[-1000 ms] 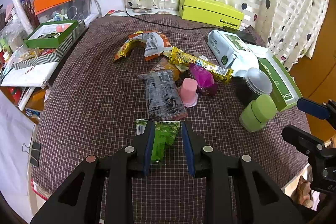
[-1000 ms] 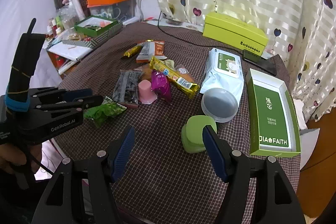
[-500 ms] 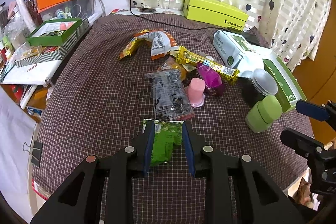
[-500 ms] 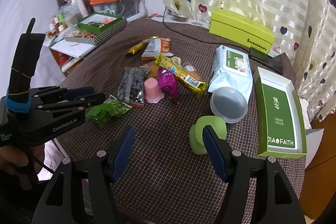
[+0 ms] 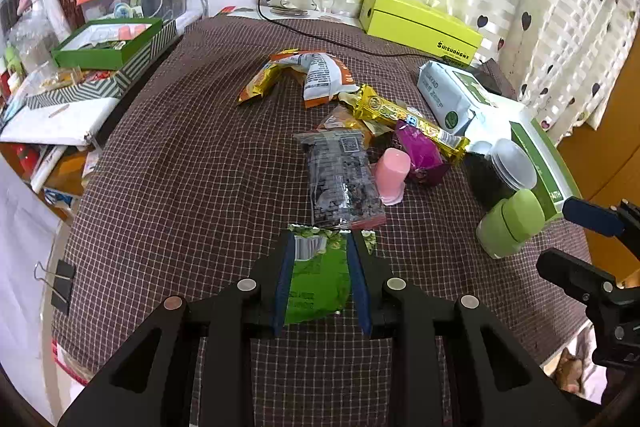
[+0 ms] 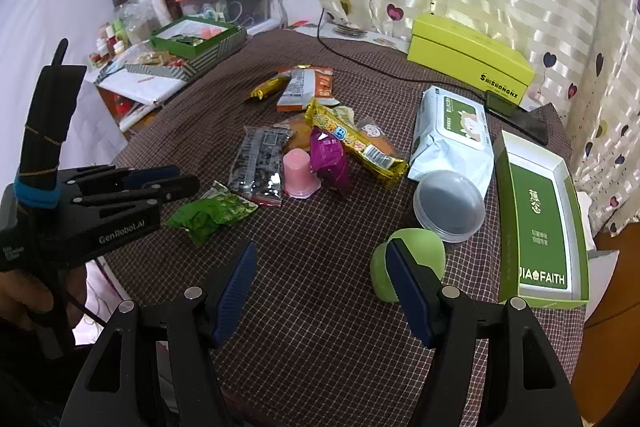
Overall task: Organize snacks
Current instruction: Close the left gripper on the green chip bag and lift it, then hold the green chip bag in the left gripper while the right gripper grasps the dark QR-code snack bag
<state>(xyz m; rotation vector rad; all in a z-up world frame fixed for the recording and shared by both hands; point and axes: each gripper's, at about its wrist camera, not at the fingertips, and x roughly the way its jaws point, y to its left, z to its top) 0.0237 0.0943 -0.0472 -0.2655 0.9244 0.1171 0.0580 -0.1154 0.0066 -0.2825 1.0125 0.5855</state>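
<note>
A green snack packet lies on the checked tablecloth, between the fingers of my left gripper. The jaws stand open on either side of it, not closed on it. It also shows in the right wrist view just right of the left gripper. Beyond it lie a black packet, a pink jelly cup, a purple packet, a gold bar and an orange-white packet. My right gripper is open and empty above the table's front, left of a green container.
A clear lid, a wipes pack and an open green box lie on the right. A lime box and a cable are at the back. A green tray with items and clutter stand at the left.
My left gripper has moved forward so the green packet now lies between its fingers. The right gripper has shifted slightly toward the table.
</note>
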